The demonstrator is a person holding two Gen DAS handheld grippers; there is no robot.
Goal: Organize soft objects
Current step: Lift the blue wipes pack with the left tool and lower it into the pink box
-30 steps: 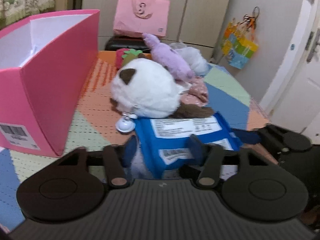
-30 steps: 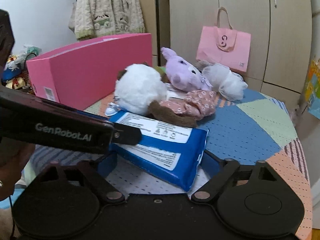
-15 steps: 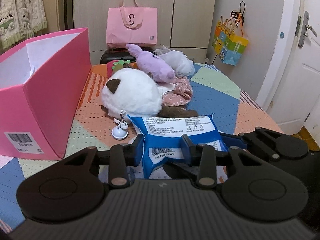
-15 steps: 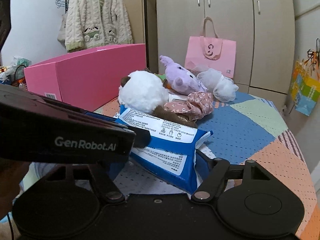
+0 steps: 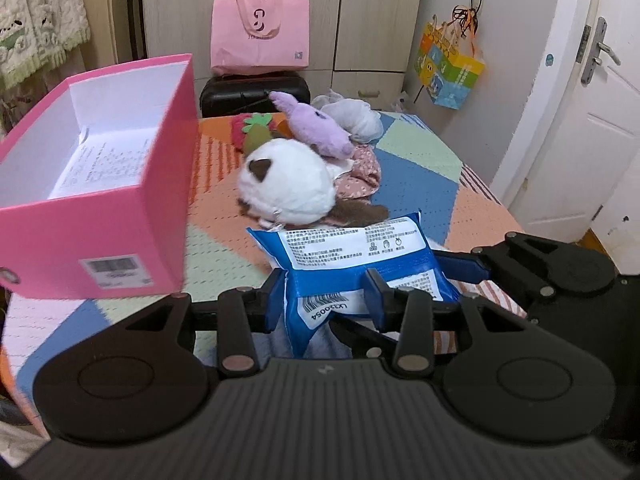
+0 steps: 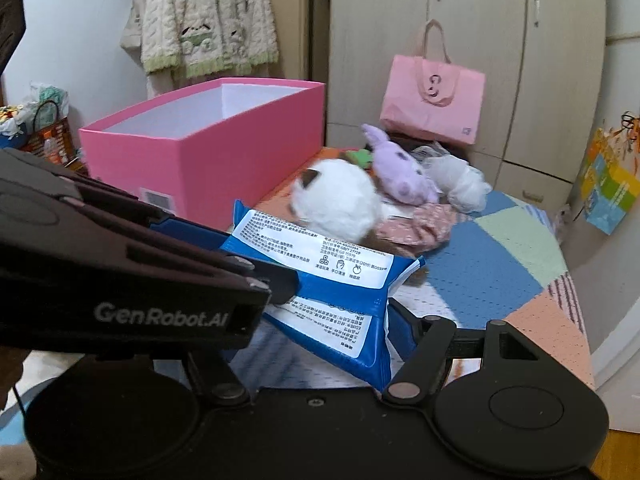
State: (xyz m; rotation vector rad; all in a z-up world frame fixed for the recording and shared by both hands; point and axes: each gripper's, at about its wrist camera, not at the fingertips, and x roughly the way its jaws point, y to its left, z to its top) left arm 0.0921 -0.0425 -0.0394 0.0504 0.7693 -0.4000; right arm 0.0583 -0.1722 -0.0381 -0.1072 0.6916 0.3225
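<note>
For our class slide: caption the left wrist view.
Both grippers, left and right, clamp the blue wipes pack beside the pink box.

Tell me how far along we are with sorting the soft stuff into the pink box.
Done: nothing visibly sorted; the pink box shows only a paper sheet inside. In hand: the blue wipes pack, clamped by both the left gripper and right gripper, lifted off the table. Left: white plush, purple plush, floral cloth, white mesh puff and strawberry plush.
</note>
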